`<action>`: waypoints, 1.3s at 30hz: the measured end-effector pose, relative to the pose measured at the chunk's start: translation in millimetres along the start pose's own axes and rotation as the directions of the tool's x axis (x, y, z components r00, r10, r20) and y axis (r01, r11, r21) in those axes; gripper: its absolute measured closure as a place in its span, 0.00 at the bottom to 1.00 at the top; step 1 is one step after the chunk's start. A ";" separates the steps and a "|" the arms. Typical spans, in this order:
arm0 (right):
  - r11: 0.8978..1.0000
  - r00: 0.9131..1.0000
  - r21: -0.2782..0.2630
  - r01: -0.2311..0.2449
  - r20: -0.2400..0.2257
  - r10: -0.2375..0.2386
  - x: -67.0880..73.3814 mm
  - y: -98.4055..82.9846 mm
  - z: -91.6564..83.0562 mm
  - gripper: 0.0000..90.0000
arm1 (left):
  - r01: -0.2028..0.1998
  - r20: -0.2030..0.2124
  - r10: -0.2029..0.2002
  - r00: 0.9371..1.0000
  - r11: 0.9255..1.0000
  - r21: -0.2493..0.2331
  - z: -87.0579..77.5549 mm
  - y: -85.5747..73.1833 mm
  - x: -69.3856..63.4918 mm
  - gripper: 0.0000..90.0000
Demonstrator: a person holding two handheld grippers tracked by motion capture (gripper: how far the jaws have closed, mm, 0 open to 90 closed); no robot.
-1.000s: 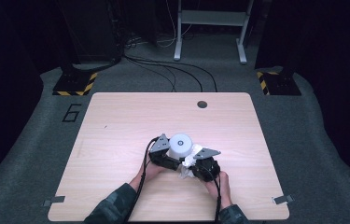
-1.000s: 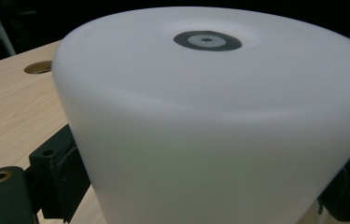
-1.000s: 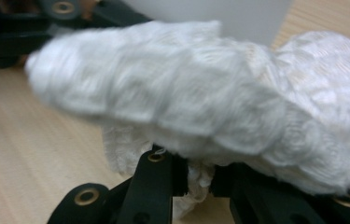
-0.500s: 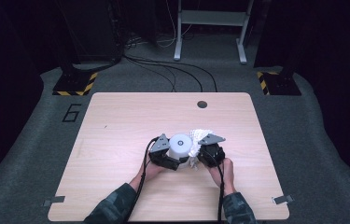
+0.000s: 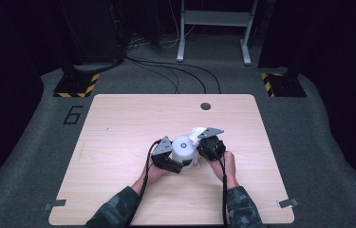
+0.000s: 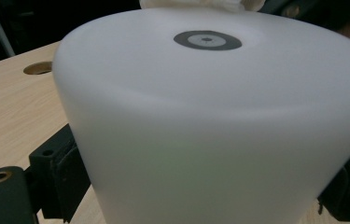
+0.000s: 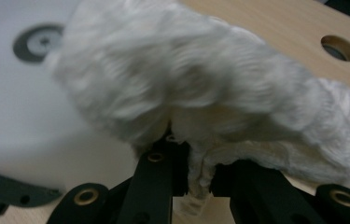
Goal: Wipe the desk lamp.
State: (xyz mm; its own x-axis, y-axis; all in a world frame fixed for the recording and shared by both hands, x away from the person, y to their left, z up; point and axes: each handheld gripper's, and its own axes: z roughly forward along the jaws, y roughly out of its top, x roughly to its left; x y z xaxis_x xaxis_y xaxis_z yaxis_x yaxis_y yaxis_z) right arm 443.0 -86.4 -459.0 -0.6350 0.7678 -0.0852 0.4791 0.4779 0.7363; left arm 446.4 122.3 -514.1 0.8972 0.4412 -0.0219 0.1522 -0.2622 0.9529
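Note:
A white cylinder [image 5: 183, 148] with a dark ring on its flat top stands on the wooden table [image 5: 118, 128]. My left gripper [image 5: 175, 161] is shut on it, one black pad [image 6: 63, 172] against each side of the cylinder [image 6: 210, 116]. A crumpled white cloth [image 7: 210, 93] is pinched in my right gripper [image 7: 198, 182], which is shut on its lower fold. In the high view the right gripper [image 5: 205, 142] holds the cloth [image 5: 197, 132] against the cylinder's upper right edge. The cylinder [image 7: 18, 107] lies to the left in the right gripper view.
A round cable hole [image 5: 206, 106] sits near the table's far edge. Grey carpet with black cables [image 5: 175, 71] and a metal stand [image 5: 213, 28] lie beyond the table. Both forearms come in from the near edge.
The right gripper has lifted and moved away from the person with the cloth, from the cylinder's near right side to its upper right edge. The left gripper and cylinder stayed put.

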 end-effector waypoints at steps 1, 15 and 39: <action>1.000 1.000 0.005 -0.004 -0.003 0.004 0.2 -3.4 1.1 0.91 | 0.002 0.000 -0.002 1.000 1.000 0.000 0.0 -0.1 -0.1 0.10; 0.997 0.999 -0.069 0.036 -0.004 -0.037 -0.1 -1.7 -18.7 0.91 | 0.000 0.001 0.000 1.000 1.000 -0.001 0.0 -0.2 0.0 0.10; 1.000 1.000 0.018 -0.025 0.006 0.024 1.2 -15.6 -9.7 0.90 | -0.048 -0.042 0.048 0.998 0.999 0.002 -9.5 12.3 -5.6 0.01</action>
State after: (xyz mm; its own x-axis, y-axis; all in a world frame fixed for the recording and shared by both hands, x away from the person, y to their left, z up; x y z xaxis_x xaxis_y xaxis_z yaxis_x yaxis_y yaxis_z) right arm 428.9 -97.1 -464.0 -0.6192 0.7820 -0.0714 0.5055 0.4666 0.7258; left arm 439.3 124.8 -499.3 0.8852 0.4637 0.0365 0.1100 -0.2849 0.9522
